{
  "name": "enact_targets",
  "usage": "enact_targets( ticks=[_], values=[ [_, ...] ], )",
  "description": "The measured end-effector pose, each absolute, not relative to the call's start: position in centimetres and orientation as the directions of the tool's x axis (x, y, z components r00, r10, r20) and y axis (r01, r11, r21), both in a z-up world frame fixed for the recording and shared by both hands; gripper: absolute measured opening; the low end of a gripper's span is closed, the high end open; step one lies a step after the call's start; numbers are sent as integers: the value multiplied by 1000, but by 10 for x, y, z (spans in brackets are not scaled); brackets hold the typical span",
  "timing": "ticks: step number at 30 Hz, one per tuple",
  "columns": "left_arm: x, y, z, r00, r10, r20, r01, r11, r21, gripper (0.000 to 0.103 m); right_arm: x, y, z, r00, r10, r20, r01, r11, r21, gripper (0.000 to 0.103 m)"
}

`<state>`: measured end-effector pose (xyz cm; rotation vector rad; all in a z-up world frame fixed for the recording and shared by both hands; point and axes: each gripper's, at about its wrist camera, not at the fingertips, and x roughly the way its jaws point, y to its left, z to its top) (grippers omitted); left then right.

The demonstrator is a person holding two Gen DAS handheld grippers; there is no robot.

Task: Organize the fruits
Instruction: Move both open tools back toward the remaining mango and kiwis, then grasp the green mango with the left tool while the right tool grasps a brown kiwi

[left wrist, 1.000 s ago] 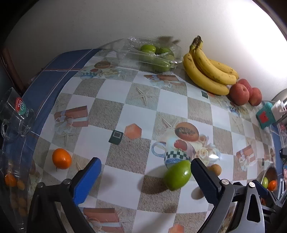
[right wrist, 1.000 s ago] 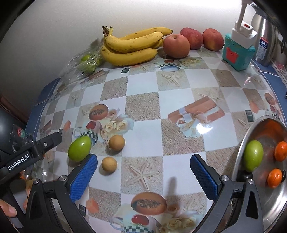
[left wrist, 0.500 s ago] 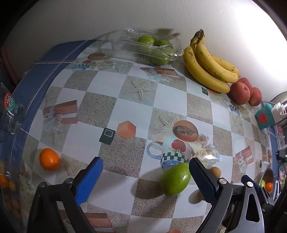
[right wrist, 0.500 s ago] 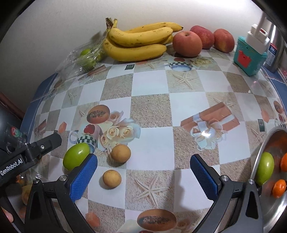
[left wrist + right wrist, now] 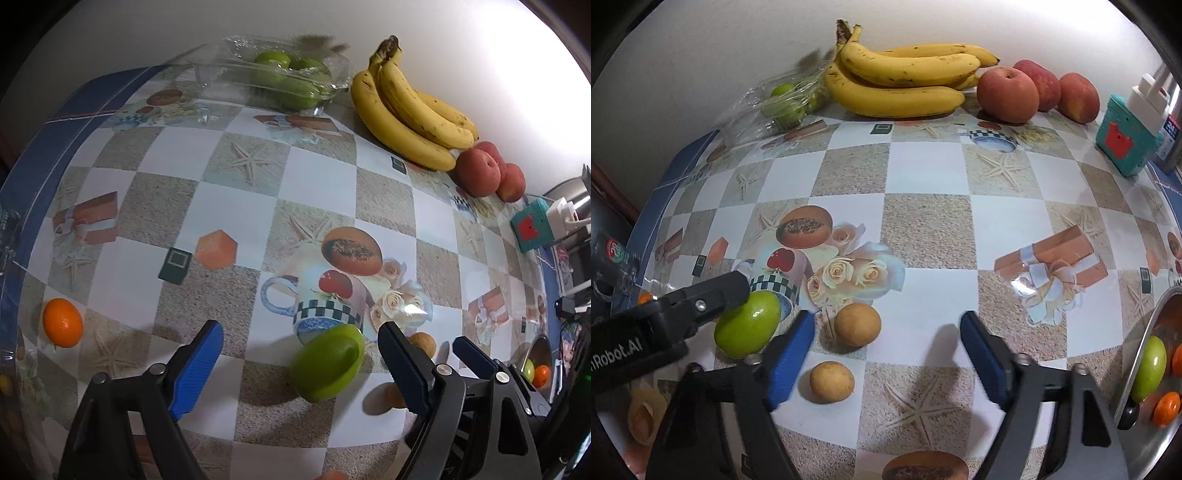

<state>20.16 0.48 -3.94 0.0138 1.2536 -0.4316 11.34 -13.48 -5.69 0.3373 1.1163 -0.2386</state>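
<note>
1. Left tool (image 5: 299, 354): jaws spread wide, nothing pinched. Green fruit (image 5: 328, 362) lies on the table (image 5: 317, 184) between its fingers, nearer the right one, not touched.
2. Right tool (image 5: 886, 350): jaws spread, nothing held. Two small tan round fruits sit near its left finger: one (image 5: 857, 324) just ahead, one (image 5: 832, 381) between the fingers.
3. The green fruit also shows in the right view (image 5: 747, 328), left of the right tool, partly under the left tool's finger.
4. Metal bowl (image 5: 1137, 376) at the right edge holds a green fruit (image 5: 1149, 367) and orange ones.
5. Bananas (image 5: 901, 81), red apples (image 5: 1008, 94), bagged green fruit (image 5: 783, 99) along the wall.
6. Lone orange (image 5: 62, 328) far left.
</note>
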Motion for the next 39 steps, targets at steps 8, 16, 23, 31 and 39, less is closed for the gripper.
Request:
enact_targets(
  ticks=[8,16,23,31,39],
  values=[
    [202,-2,-45,207,-306,-929,336,914,-227,81,116,-132,-60,427,-9,-904,341,928,152,58],
    [202,-6,-49,199,-296,-934,343,914,-216,80,118,-130,-61,440,2,-898,332,929,164,38],
    [202,-5,-49,200,-290,-936,340,917,-211,80,118,-130,-61,443,22,-896,325,928,183,29],
    [197,-11,-44,213,-285,-935,372,908,-192,80,106,-139,-51,455,13,-890,355,914,194,29],
    [192,-17,-43,229,-249,-941,400,906,-142,78,96,-145,-44,435,-43,-899,383,913,142,29]
  ],
)
